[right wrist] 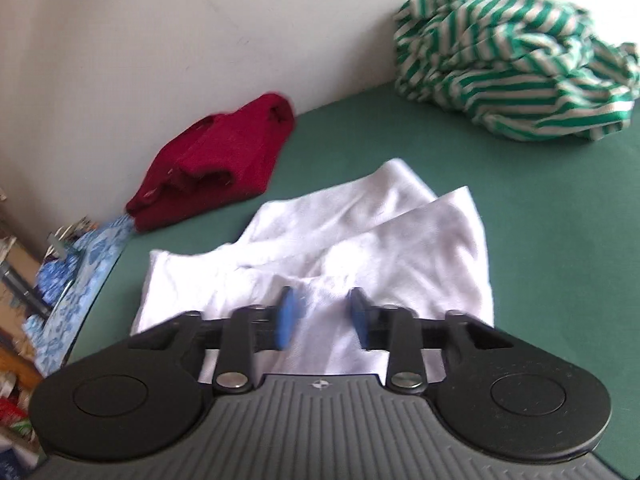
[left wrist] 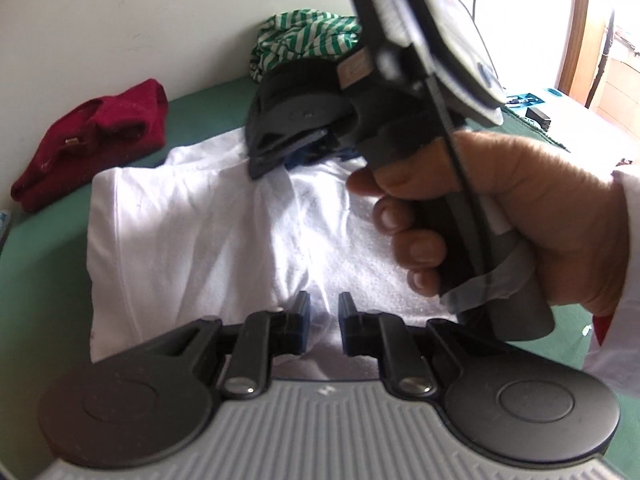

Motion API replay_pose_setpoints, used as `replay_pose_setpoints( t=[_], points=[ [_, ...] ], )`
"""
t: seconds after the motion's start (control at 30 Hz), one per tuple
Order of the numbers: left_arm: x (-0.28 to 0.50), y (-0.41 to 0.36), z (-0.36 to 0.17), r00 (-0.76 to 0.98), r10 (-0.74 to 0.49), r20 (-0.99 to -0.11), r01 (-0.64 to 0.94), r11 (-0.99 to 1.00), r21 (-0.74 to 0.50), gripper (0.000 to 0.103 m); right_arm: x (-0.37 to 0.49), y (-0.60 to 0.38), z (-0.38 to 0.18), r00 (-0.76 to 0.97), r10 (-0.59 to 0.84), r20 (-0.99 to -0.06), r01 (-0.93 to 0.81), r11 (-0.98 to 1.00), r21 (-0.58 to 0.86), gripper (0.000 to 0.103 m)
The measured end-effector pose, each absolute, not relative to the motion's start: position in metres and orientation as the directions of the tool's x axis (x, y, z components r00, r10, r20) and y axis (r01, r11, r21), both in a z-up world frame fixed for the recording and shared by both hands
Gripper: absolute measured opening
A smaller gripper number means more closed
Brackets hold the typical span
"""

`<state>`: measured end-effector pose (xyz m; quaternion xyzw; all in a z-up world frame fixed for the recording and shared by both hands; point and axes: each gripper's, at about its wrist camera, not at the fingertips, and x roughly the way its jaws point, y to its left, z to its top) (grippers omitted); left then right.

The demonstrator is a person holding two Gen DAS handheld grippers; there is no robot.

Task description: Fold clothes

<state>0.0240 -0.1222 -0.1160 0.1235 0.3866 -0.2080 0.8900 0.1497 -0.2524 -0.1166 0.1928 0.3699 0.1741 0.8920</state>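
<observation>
A white garment (left wrist: 192, 232) lies partly folded on the green table (left wrist: 48, 280); in the right wrist view the white garment (right wrist: 360, 236) shows two overlapping folded flaps. My left gripper (left wrist: 324, 320) is open, its fingers low over the garment's near edge, nothing between them. My right gripper (right wrist: 323, 316) is open just above the garment's near part; in the left wrist view the right gripper (left wrist: 288, 148) is held by a hand over the garment's far edge.
A folded dark red garment (right wrist: 216, 164) lies by the white wall (right wrist: 160, 40) at the left. A crumpled green-and-white striped garment (right wrist: 516, 72) sits at the back right. A blue patterned cloth (right wrist: 76, 276) hangs at the table's left edge.
</observation>
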Motion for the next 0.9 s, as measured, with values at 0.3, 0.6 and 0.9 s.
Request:
replay_pose_setpoints(
  t=[0.3,0.6,0.9],
  points=[
    [0.030,-0.136,-0.105,0.596,-0.333,-0.730,0.483,0.875,-0.005,0.002,0.158,-0.267,-0.106,0.716,0.407,-0.567,-0.150,0.883,0.445,0.004],
    [-0.014,-0.076,-0.084,0.622,-0.346,-0.703,0.478,0.878,-0.010,0.041,0.134,-0.290,-0.107,0.609,0.563,-0.559,-0.191,0.788,0.585,0.049],
    [-0.022,-0.050,-0.122,0.581,-0.244,-0.776,0.388,0.922,0.001,0.038,0.091,-0.297,-0.120,0.436,0.674,-0.596,-0.203,0.719,0.664,0.004]
  ],
)
